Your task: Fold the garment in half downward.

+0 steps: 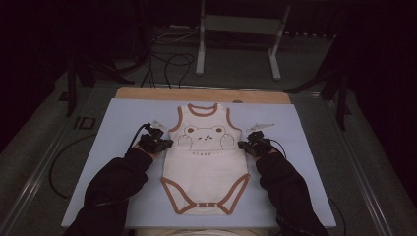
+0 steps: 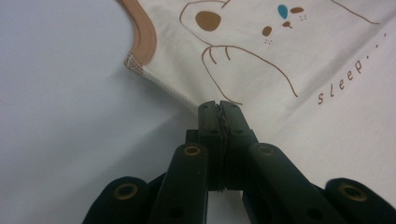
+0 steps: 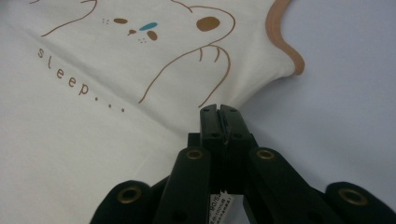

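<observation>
With the left gripper (image 1: 164, 144) and right gripper (image 1: 242, 144) each clamped on a side seam of the bear-print bodysuit (image 1: 205, 169), a fold appears underway; next, lift both edges evenly toward 12 o'clock.

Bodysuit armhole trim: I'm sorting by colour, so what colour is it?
Light brown, on a cream bodysuit; armhole trim shows best in the left gripper view.
</observation>
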The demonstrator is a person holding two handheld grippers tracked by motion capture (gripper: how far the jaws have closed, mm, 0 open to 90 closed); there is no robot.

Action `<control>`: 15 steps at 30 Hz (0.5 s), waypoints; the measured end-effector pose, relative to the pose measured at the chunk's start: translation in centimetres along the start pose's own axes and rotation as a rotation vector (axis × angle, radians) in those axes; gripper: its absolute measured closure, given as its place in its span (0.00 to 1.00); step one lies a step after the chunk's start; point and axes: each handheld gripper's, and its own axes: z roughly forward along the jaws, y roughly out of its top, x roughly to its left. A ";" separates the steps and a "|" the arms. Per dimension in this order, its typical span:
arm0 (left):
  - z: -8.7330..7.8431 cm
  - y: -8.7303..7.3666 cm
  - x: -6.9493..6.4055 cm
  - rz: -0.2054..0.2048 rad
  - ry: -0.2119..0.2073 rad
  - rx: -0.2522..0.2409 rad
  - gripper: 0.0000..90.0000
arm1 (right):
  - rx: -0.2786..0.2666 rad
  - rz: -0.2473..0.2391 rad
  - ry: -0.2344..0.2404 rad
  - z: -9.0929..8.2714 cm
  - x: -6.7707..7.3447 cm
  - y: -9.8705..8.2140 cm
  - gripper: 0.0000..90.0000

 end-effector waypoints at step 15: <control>-2.3 -0.3 -0.8 0.054 -0.063 -0.037 1.00 | -0.045 -0.013 0.022 -2.2 0.8 -0.2 1.00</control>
